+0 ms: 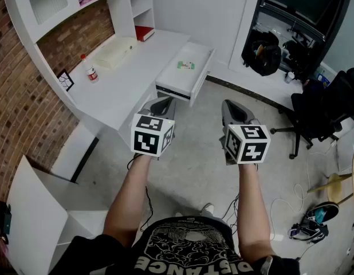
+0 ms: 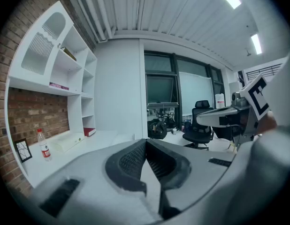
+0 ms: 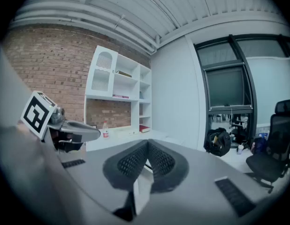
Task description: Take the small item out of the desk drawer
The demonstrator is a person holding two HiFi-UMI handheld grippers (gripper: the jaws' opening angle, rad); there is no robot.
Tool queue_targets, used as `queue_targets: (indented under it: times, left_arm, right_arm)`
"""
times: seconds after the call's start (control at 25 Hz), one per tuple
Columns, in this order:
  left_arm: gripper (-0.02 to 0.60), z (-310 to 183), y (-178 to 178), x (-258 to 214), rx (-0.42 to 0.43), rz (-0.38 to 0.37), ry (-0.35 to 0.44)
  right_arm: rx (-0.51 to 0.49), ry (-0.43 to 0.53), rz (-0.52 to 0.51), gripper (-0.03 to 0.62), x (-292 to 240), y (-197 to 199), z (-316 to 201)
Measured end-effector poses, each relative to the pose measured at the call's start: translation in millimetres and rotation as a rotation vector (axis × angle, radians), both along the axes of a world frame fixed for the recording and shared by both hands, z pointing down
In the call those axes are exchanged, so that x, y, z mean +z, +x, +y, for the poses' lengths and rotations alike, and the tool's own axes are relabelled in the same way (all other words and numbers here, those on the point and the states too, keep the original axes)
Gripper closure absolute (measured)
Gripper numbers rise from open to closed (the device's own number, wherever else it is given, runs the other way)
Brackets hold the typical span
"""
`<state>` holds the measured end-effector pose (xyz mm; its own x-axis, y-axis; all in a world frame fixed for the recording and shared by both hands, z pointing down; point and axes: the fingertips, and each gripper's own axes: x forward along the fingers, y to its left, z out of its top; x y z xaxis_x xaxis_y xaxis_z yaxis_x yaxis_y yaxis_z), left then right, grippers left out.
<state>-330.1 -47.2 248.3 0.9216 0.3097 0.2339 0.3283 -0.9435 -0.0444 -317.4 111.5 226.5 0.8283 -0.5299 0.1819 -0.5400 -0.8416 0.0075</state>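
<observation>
The white desk (image 1: 122, 87) has its drawer (image 1: 187, 73) pulled open, and a small green item (image 1: 186, 65) lies inside it. My left gripper (image 1: 162, 102) hovers just in front of the drawer's front panel, jaws shut and empty. My right gripper (image 1: 231, 109) hangs further right over the floor, also shut with nothing in it. In the left gripper view my left gripper (image 2: 146, 143) has its pads pressed tip to tip. In the right gripper view my right gripper (image 3: 147, 145) looks the same. The drawer is hidden in both gripper views.
On the desk stand a bottle (image 1: 91, 69), a cream box (image 1: 115, 52), a red book (image 1: 144, 33) and a small frame (image 1: 65, 80). A black bag (image 1: 264, 56), an office chair (image 1: 320, 113) and shoes (image 1: 311, 222) are at the right.
</observation>
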Motion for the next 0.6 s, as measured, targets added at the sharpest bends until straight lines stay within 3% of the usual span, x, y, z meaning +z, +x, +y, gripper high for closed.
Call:
queue_targets:
  times: [0.6]
  left_arm:
    - [0.572, 7, 21, 9, -0.014, -0.008, 0.018]
  right_arm:
    - [0.023, -0.009, 0.004, 0.573, 15, 18, 19]
